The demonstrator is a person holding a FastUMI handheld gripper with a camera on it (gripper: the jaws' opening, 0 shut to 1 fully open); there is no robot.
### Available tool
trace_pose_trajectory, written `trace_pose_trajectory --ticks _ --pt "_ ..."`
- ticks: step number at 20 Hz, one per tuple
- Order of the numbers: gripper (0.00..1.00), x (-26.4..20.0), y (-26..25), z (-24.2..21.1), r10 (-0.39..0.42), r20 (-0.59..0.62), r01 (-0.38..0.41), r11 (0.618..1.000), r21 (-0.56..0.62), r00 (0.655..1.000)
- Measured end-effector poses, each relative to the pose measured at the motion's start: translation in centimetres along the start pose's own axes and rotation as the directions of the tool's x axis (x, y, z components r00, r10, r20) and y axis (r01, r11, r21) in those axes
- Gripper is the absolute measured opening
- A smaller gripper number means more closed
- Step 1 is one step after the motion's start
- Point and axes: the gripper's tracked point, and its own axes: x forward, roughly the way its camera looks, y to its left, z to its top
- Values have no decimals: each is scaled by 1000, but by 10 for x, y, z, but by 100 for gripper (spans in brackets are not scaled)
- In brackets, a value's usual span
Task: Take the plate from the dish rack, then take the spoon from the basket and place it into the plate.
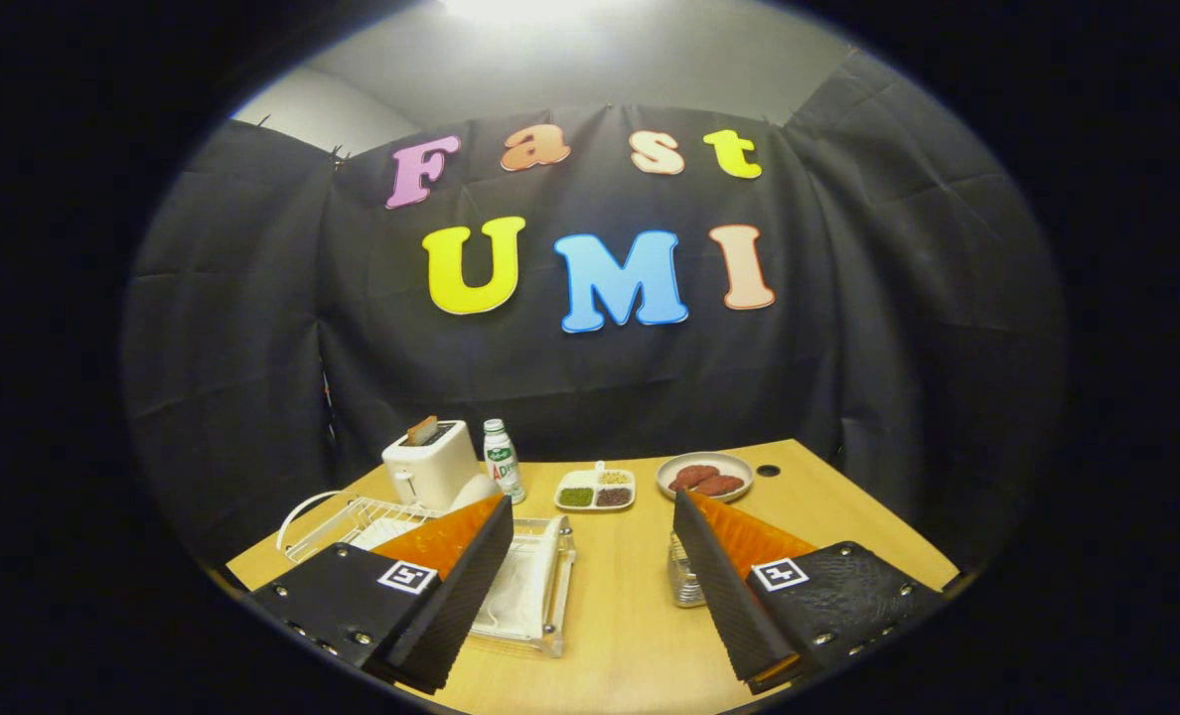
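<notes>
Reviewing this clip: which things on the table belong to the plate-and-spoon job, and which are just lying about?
Belongs to the job:
- dish rack, behind the left finger
- basket, partly hidden by the right finger
- gripper, fingers open, holding nothing

Just lying about:
- toaster
- bottle
- divided dish of grains
- plate of patties
- clear tray

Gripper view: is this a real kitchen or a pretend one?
Probably a pretend kitchen set up in a booth: a toaster, a dish rack and a plate of patties share one wooden table. The gripper is open.
</notes>
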Motion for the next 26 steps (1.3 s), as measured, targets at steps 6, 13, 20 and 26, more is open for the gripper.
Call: trace_pose_trajectory --ticks 6,13,20,26 --pt "97 59 53 -24 54 -120 -43 994 97 991" --pt "89 118 87 -59 94 -264 -53 986 159 960" --pt "45 142 99 -97 92 -426 -9 981 193 900" --pt "31 139 92 -98 -73 -496 104 994 36 865"
